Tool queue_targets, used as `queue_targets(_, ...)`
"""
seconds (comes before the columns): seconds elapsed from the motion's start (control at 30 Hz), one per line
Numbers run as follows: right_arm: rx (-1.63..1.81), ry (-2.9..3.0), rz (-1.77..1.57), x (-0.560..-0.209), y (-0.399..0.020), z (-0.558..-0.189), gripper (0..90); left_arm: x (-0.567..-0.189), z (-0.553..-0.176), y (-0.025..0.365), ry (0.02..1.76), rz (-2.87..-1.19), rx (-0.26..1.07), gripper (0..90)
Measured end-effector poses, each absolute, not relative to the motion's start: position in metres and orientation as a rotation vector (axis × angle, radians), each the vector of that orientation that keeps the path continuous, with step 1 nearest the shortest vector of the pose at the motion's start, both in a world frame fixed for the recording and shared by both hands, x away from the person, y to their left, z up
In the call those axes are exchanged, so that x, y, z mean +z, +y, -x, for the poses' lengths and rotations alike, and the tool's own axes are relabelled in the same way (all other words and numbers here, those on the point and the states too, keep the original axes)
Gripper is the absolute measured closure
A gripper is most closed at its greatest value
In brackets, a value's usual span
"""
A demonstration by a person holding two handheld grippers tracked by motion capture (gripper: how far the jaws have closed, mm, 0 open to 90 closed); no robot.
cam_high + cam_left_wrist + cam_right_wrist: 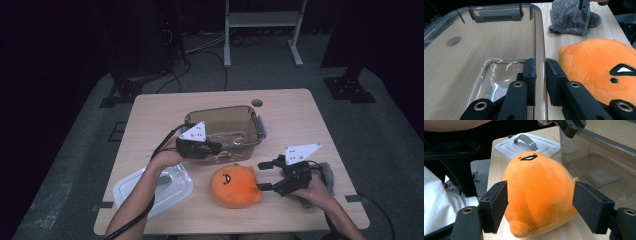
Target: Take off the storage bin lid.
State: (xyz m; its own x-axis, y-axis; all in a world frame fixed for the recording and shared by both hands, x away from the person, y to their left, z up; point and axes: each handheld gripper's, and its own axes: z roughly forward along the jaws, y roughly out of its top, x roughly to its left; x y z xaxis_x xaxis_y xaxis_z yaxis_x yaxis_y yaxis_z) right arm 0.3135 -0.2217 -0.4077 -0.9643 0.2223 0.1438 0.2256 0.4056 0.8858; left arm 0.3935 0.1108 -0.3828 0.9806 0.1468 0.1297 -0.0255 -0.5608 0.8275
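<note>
Both grippers, left gripper (pixel 212 146) and right gripper (pixel 266 176), are black with brass-ringed screws (visible on the linkages). Each carries a grey triangular plate with dark dots. Black cables trail toward the bottom of the frame.

Dim room, grey carpet (pixel 395 145), white shelf frame (pixel 262 20) beyond the pale wooden table (pixel 290 107).

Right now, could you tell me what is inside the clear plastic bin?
The clear plastic bin looks empty apart from a flat pale patch on its floor. The left gripper clamps its near wall and hides a little of the inside.
</note>
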Motion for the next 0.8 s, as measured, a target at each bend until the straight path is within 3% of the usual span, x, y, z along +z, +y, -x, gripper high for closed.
queue_targets(0.03, -1.655, -2.633, 0.418, -0.408, -0.221, -0.314, 27.7, -0.383, -0.394, 0.111, 0.087, -2.150, 0.223, 77.4)
queue_targets(0.13, -1.652, -2.634, 0.413, -0.408, -0.219, -0.314, 27.7, -0.382, -0.392, 0.111, 0.071, -2.144, 0.212, 64.4)
queue_targets(0.33, -1.638, -2.634, 0.397, -0.411, -0.209, -0.318, 27.6, -0.380, -0.388, 0.114, 0.077, -2.110, 0.229, 52.6)
queue_targets(0.8, -1.589, -2.636, 0.328, -0.418, -0.178, -0.329, 27.6, -0.364, -0.371, 0.137, 0.116, -1.999, 0.273, 40.4)
